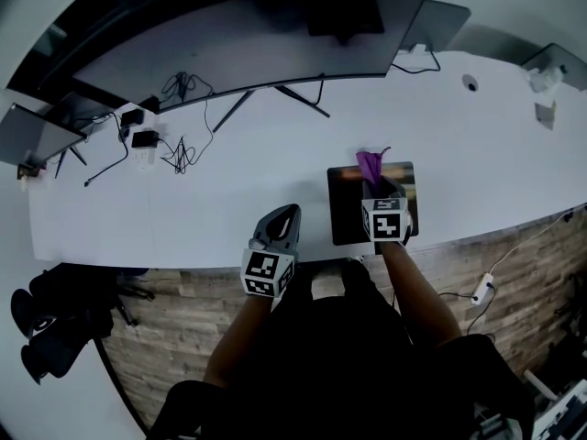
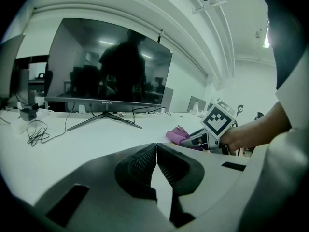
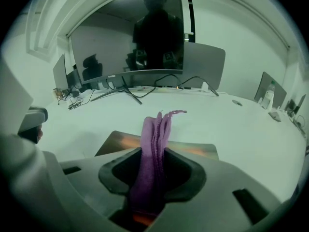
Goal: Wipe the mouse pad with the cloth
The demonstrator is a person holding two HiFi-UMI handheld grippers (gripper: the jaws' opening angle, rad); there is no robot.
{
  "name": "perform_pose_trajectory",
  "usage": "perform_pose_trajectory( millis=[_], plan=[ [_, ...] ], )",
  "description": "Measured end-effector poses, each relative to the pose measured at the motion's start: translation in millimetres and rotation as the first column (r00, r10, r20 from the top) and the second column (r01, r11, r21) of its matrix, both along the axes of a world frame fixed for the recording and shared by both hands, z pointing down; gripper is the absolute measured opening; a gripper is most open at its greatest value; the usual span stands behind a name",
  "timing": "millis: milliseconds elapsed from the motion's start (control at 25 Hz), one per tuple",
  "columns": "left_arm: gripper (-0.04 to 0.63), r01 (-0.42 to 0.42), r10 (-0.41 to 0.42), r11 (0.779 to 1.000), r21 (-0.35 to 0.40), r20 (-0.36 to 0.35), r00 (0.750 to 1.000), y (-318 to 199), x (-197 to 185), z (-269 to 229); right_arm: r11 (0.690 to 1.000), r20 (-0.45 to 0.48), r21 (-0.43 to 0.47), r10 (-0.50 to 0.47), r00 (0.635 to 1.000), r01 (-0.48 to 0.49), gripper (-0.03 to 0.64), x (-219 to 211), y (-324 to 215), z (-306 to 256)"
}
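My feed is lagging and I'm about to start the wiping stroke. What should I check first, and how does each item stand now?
1. Grip on cloth: ok, the right gripper has its jaws shut on it.
2. Right gripper over pad: ok in the head view.
3. Cloth touching pad: cannot tell.
4. Pad free of other items: ok, only cloth and right gripper show over it.
5. Left gripper clear of pad: ok, it is shut, empty and to the pad's left.
6. Pad held steady: not ok, nothing pins it.
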State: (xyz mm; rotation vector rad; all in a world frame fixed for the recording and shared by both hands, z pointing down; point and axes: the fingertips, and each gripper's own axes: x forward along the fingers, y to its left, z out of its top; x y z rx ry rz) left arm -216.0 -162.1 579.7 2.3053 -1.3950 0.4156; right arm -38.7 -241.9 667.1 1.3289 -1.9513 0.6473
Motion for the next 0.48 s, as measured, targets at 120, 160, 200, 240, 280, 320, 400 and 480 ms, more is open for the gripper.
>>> perform_pose_trajectory(
  millis=[120, 160, 200, 240, 280, 320, 400, 480],
  plan=[
    [0.023, -0.007, 0.007, 1.0, -0.005, 0.001, 1.0, -1.2, 5.4, -1.2, 1.0, -0.01, 0.0, 0.022, 1.0, -0.022, 0.144, 15.3, -1.7, -1.1],
    [0.023, -0.008, 0.008, 1.0, -0.006, 0.001, 1.0, -1.7, 6.7, -1.8, 1.0, -0.013, 0.001, 0.03, 0.999, -0.03, 0.144, 20.5, -2.2, -1.3],
    [0.023, -0.009, 0.009, 1.0, -0.005, 0.002, 1.0, -2.0, 7.9, -2.0, 0.999, -0.016, 0.002, 0.037, 0.999, -0.037, 0.144, 25.6, -2.5, -1.2],
    [0.022, -0.011, 0.011, 1.0, -0.004, 0.002, 1.0, -2.0, 9.2, -1.6, 0.999, -0.02, 0.003, 0.045, 0.999, -0.045, 0.144, 31.0, -2.8, -0.9],
    [0.023, -0.013, 0.013, 1.0, -0.006, 0.002, 1.0, -1.7, 10.5, -0.6, 0.999, -0.025, 0.005, 0.052, 0.998, -0.052, 0.144, 36.7, -3.1, -0.5],
    [0.023, -0.015, 0.015, 1.0, -0.009, 0.003, 1.0, -1.4, 12.0, 0.5, 0.998, -0.031, 0.006, 0.06, 0.998, -0.06, 0.144, 42.4, -3.6, -0.3],
    [0.023, -0.02, 0.02, 1.0, -0.015, 0.004, 1.0, -1.2, 15.2, 1.7, 0.997, -0.04, 0.008, 0.076, 0.996, -0.076, 0.144, 53.6, -4.9, -0.6],
    [0.023, -0.023, 0.023, 1.0, -0.015, 0.003, 1.0, -1.5, 18.3, 2.1, 0.996, -0.041, 0.01, 0.093, 0.995, -0.093, 0.144, 63.9, -5.7, -0.6]
  ],
)
